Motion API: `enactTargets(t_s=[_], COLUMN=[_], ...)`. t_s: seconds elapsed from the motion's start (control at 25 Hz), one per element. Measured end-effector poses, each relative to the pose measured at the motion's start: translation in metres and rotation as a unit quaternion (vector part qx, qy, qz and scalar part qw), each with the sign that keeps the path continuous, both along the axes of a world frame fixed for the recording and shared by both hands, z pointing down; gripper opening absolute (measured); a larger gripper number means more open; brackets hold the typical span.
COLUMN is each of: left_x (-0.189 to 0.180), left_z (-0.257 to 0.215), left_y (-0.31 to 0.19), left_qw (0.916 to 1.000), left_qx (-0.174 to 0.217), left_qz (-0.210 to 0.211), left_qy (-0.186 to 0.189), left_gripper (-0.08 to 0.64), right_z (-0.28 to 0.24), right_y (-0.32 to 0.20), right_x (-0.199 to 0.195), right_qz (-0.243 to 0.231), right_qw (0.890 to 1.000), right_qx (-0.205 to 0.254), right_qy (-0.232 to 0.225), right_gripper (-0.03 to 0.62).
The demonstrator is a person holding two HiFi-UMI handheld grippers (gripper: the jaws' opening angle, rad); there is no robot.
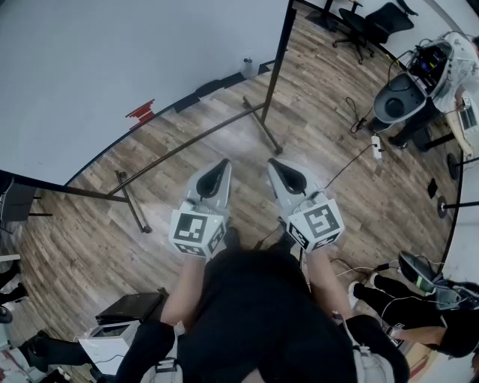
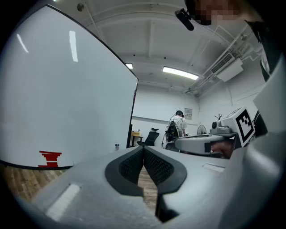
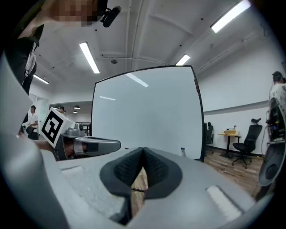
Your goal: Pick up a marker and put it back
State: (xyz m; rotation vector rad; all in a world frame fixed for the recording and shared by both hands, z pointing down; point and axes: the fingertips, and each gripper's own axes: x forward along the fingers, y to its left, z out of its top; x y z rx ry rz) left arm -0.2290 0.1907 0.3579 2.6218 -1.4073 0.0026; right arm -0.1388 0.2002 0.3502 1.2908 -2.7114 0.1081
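jaws pressed together on nothing at both left tool (image 1: 215, 176) and right tool (image 1: 284, 172), side by side above wood floor (image 1: 337, 135). whiteboard (image 1: 112, 52) at 11 o'clock. small object (image 1: 248, 67) at 12 o'clock by its lower edge, too small to tell whether it is the marker.

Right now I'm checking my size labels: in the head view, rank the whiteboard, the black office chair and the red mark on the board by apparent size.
1. whiteboard, clearly largest.
2. office chair.
3. red mark, smallest.
The chair is farther off, so it looks small.
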Motion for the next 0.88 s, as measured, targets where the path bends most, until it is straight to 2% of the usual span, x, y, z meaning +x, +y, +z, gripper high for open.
enactTargets(t_s=[0.4,0.64,0.88], left_x=[-0.014,-0.02,-0.01], left_z=[0.014,0.014,0.014], left_y=[-0.001,-0.005,-0.01], left_qw=[0.9999,0.9998,0.9996], left_qx=[-0.014,-0.014,-0.013], left_qz=[0.005,0.011,0.025], left_qy=[-0.002,0.004,0.004], left_gripper=[0.011,0.011,0.011], right_z=[0.017,0.018,0.017], right_y=[0.004,0.002,-0.001], right_x=[-0.017,-0.033,-0.03], right_qz=[-0.004,-0.031,-0.037], right_qw=[1.0,0.998,0.998], right_qx=[-0.018,-0.041,-0.039], right_qy=[0.019,-0.034,-0.042], right_gripper=[0.002,0.002,0.002])
